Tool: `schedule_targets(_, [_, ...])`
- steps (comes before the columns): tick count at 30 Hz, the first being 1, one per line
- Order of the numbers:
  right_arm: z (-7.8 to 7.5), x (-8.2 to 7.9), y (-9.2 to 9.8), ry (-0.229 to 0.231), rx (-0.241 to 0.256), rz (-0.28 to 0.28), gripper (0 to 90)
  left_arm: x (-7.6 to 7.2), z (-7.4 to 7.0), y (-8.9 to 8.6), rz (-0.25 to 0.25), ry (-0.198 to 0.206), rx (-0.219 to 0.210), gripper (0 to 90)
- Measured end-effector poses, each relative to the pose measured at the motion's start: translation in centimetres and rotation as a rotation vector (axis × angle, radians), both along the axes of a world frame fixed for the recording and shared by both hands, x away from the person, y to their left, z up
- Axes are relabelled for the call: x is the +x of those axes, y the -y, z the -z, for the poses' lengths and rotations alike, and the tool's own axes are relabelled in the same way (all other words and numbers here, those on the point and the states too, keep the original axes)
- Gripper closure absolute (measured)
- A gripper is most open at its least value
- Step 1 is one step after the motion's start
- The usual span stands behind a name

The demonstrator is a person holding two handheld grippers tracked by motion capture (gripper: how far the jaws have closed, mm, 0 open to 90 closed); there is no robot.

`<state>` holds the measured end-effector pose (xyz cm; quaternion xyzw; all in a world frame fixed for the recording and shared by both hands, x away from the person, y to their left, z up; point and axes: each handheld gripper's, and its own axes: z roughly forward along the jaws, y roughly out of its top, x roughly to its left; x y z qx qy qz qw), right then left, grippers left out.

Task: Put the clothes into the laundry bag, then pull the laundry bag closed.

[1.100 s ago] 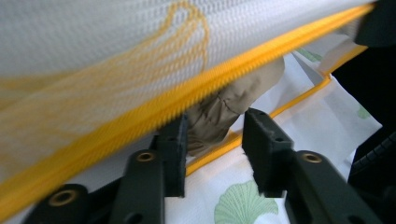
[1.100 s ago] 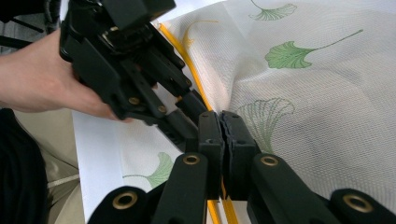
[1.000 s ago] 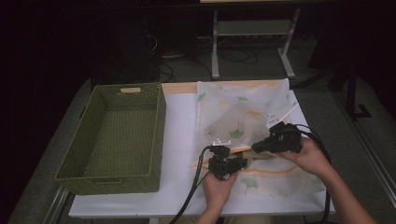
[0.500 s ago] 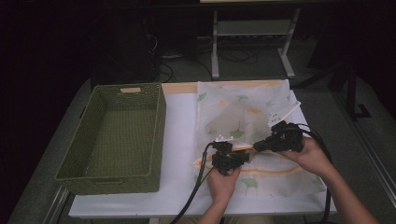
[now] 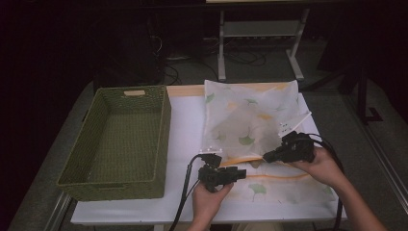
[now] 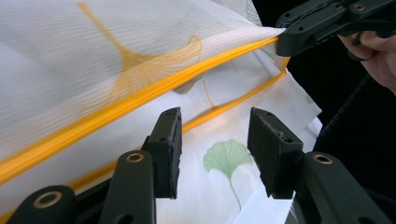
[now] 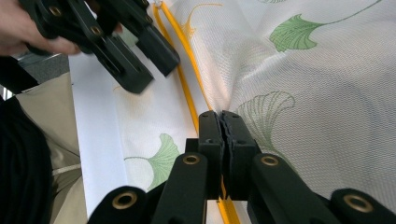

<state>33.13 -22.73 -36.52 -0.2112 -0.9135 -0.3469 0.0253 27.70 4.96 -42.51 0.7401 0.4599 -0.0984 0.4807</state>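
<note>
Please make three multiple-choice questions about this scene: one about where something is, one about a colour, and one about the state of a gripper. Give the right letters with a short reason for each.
1. Where does the woven basket stand?
A. left of the fabric bag
B. on top of the fabric bag
C. right of the fabric bag

2. What colour is the trim along the opening of the fabric bag?
A. blue
B. yellow-orange
C. black

3. What is the state of the right gripper?
A. wide open above the table
B. shut on the basket
C. shut on the fabric bag

Key: 1 A, the high view shows the basket at the table's left side. 2 B, the left gripper view shows a yellow-orange band. 3 C, the right gripper view shows its jaws pressed together on the bag's edge.
</note>
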Motion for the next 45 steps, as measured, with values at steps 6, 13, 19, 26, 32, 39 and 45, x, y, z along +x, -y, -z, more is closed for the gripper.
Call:
schedule_targets(6, [0.6,-0.2,0.5,-0.011,0.008,-0.003,86.9,-0.2,-0.4,-1.9,-0.001,-0.01,-0.01,50.2])
schedule_targets(13, [0.9,-0.4,1.0,-0.021,0.0,0.0,86.9,-0.4,-0.7,-4.1,-0.022,-0.012,-0.018,47.7])
schedule_targets(19, [1.2,-0.5,1.3,-0.029,-0.009,0.006,86.9,-0.6,-1.1,-5.7,-0.028,-0.011,-0.006,46.0])
schedule_targets(26, [1.1,-0.6,2.1,-0.03,-0.01,0.023,87.0,-0.8,-1.2,-7.3,-0.039,-0.026,0.003,43.8])
schedule_targets(32, [1.3,-0.7,2.5,-0.032,-0.01,0.029,87.0,-0.9,-1.3,-8.4,-0.057,-0.035,0.017,42.3])
schedule_targets(39, [1.2,-0.8,2.6,-0.029,-0.005,0.031,87.0,-1.1,-1.0,-9.1,-0.063,-0.052,0.036,40.5])
schedule_targets(45, [1.1,-0.9,3.1,-0.027,0.004,0.037,86.9,-1.2,-0.5,-9.6,-0.062,-0.084,0.03,38.9])
